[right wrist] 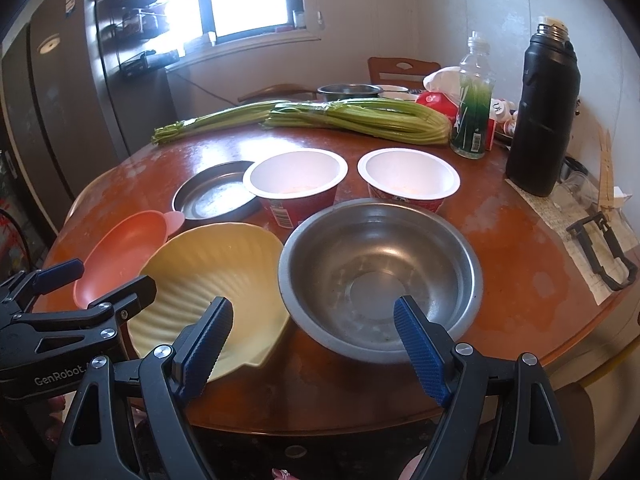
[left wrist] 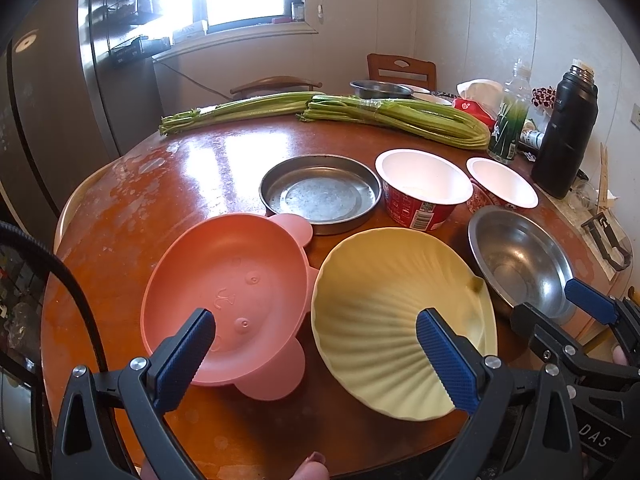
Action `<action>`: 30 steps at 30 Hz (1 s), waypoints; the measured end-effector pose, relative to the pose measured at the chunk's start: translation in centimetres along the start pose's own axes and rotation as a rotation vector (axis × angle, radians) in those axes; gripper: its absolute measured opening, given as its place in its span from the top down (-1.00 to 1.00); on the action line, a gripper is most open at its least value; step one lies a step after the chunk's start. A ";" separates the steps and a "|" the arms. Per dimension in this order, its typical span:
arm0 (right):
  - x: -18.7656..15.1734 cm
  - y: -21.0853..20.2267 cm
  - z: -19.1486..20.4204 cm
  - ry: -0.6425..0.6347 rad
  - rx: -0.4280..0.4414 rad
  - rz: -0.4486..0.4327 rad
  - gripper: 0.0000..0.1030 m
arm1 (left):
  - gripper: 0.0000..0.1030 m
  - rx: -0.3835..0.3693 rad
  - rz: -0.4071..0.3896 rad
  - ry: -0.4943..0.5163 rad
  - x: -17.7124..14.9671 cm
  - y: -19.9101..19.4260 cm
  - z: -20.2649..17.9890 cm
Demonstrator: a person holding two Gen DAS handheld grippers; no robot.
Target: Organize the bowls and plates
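A pink bear-shaped plate (left wrist: 228, 300) and a pale yellow shell-shaped bowl (left wrist: 392, 312) lie side by side near the table's front edge. Behind them sit a flat steel pan (left wrist: 320, 194) and two red paper bowls (left wrist: 420, 188) (left wrist: 502, 184). A steel bowl (right wrist: 380, 276) rests at the front right. My left gripper (left wrist: 316, 344) hovers open above the pink plate and yellow bowl, holding nothing. My right gripper (right wrist: 316, 336) is open over the near rims of the yellow bowl (right wrist: 212, 284) and steel bowl, also holding nothing.
Two bundles of celery (left wrist: 360, 114) lie across the back of the round wooden table (left wrist: 180, 172). A black thermos (right wrist: 540, 116), a clear bottle (right wrist: 474, 100), a red packet and another steel dish (left wrist: 380, 89) crowd the back right. A black clip (right wrist: 604, 252) lies on paper at right.
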State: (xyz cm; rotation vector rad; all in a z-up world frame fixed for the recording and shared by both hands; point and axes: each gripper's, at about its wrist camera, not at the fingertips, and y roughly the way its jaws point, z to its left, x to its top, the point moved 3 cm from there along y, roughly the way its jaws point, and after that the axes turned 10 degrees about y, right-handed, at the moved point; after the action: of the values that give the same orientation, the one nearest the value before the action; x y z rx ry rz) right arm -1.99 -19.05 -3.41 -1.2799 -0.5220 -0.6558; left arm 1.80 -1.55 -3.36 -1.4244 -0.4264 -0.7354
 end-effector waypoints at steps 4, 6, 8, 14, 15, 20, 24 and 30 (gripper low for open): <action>0.0 0.0 0.1 -0.001 0.010 0.001 -0.62 | -0.97 -0.001 0.001 -0.001 -0.1 0.0 0.1; 0.0 -0.1 0.3 -0.005 0.019 -0.003 -0.62 | -0.97 0.000 -0.001 -0.002 0.0 0.0 0.1; 0.1 -0.1 0.4 -0.011 0.022 -0.006 -0.62 | -0.97 -0.001 0.000 -0.006 0.0 0.1 0.2; 0.4 0.1 0.9 -0.022 0.026 0.003 -0.62 | -0.97 0.000 -0.005 -0.019 0.0 0.0 0.8; 0.6 0.1 1.0 -0.021 0.030 0.001 -0.62 | -0.97 0.003 -0.007 -0.027 0.0 -0.1 1.2; 2.4 0.0 2.2 -0.034 0.071 -0.024 -0.62 | -0.97 0.046 -0.013 -0.103 -0.3 -0.8 4.5; 4.2 0.2 3.7 -0.050 0.126 -0.029 -0.62 | -0.97 0.104 -0.008 -0.180 -1.4 -1.4 8.5; 5.6 1.4 7.8 -0.098 0.236 0.031 -0.62 | -0.97 0.158 0.025 -0.283 -3.5 -1.7 13.2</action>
State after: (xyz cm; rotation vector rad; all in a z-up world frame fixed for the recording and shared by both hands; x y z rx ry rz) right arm 3.02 -12.13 1.13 -1.0984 -0.6396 -0.4918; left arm 0.29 12.11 -2.79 -1.3855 -0.6695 -0.4695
